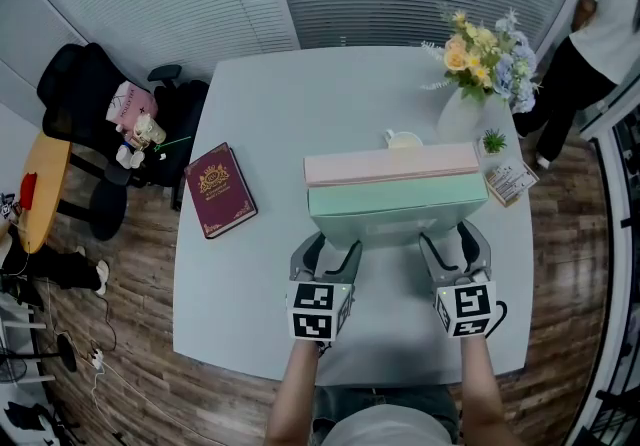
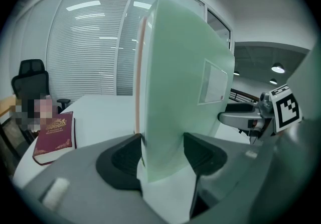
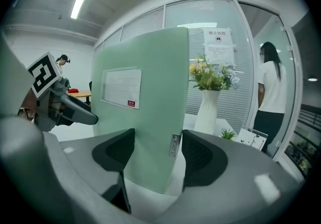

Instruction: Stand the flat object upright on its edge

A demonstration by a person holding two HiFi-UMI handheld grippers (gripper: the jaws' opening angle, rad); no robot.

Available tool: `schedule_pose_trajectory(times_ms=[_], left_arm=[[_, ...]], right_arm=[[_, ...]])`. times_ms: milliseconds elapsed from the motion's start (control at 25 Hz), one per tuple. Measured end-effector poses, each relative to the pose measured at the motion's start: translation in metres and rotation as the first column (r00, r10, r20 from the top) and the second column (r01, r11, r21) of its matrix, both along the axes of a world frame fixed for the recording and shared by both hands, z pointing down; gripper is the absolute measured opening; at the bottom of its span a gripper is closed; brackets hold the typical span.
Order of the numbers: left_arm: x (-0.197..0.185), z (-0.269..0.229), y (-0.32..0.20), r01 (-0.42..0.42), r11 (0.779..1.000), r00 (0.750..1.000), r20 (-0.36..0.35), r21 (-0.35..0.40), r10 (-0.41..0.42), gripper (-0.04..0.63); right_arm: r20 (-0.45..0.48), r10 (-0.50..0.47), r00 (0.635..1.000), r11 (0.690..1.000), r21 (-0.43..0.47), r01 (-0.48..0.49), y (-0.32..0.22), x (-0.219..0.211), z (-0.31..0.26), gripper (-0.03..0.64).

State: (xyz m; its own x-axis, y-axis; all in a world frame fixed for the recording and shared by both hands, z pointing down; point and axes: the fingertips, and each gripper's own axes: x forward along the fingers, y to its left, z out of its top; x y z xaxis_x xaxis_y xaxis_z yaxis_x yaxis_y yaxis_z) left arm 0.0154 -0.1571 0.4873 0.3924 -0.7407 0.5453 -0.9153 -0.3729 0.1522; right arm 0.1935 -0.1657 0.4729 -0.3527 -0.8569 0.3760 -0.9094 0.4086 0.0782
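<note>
A big flat box (image 1: 395, 196), green with a pink strip on the far side, stands up tall on its long edge in the middle of the white table (image 1: 270, 104). Its green face looks back at the person.

The left gripper (image 1: 327, 246) pinches the box near its bottom left corner, with one jaw on each side (image 2: 163, 155). The right gripper (image 1: 455, 234) pinches the box near its bottom right corner the same way (image 3: 158, 155). Both hold the box (image 2: 180, 82) close to the table.

A dark red book (image 1: 220, 190) lies flat on the table, well off to the left. Behind the box are a white vase (image 1: 460, 116) of flowers (image 1: 485, 54) and a tiny green plant (image 1: 493, 142). A person (image 1: 600, 29) stands past the table's far right corner.
</note>
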Motion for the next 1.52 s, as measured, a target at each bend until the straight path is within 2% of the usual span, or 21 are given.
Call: schedule_pose_trajectory(times_ms=[160, 400, 1000, 1320, 1520], left_arm=[[0.001, -0.004, 0.001, 0.006, 1.0, 1.0, -0.016, 0.01, -0.006, 0.272], [-0.001, -0.006, 0.006, 0.002, 1.0, 1.0, -0.024, 0.009, -0.002, 0.287], [-0.002, 0.005, 0.016, -0.008, 1.0, 0.999, -0.033, -0.022, 0.007, 0.293], [0.004, 0.028, 0.017, -0.028, 0.997, 0.999, -0.019, -0.075, 0.027, 0.292], [0.002, 0.033, 0.011, -0.013, 0.998, 1.0, 0.011, -0.06, 0.014, 0.273]], right_arm=[[-0.006, 0.007, 1.0, 1.0, -0.01, -0.007, 0.0, -0.001, 0.002, 0.335], [0.006, 0.006, 1.0, 1.0, -0.029, -0.005, 0.003, -0.008, 0.004, 0.427], [-0.003, 0.022, 1.0, 0.999, -0.05, -0.022, 0.011, -0.008, 0.01, 0.422], [-0.024, 0.016, 1.0, 0.994, -0.105, -0.019, 0.011, -0.008, 0.031, 0.417], [-0.05, 0.016, 0.999, 0.995, -0.095, -0.021, 0.007, -0.007, 0.036, 0.403]])
